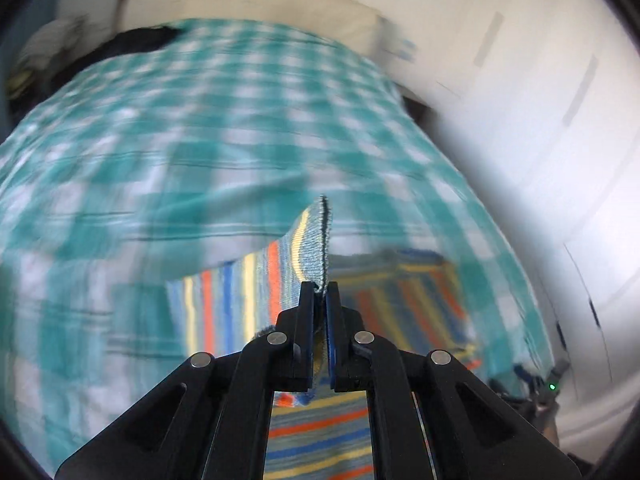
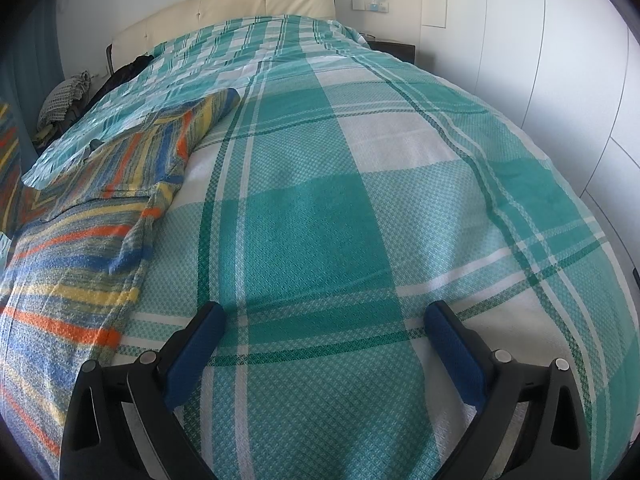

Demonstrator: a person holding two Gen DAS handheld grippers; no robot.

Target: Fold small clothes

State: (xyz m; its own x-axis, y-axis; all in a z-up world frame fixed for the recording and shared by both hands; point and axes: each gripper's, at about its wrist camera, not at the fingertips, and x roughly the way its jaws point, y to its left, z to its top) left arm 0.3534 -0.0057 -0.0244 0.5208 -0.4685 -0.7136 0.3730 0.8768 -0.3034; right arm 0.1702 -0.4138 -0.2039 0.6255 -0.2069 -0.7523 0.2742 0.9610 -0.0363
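A striped knitted garment (image 1: pixel 240 300) in blue, orange and yellow lies on the bed. My left gripper (image 1: pixel 320 292) is shut on an edge of it and holds that edge lifted above the rest of the garment; the view is blurred. In the right wrist view the same striped garment (image 2: pixel 80 248) lies spread at the left of the bed, partly tucked under a fold of the cover. My right gripper (image 2: pixel 324 316) is open and empty, low over the cover just right of the garment.
The bed has a teal and white checked cover (image 2: pixel 360 208) and a cream headboard (image 2: pixel 240 4). A dark heap of clothes (image 2: pixel 128 72) lies at the far left by the headboard. White wardrobe doors (image 2: pixel 560 80) stand along the right.
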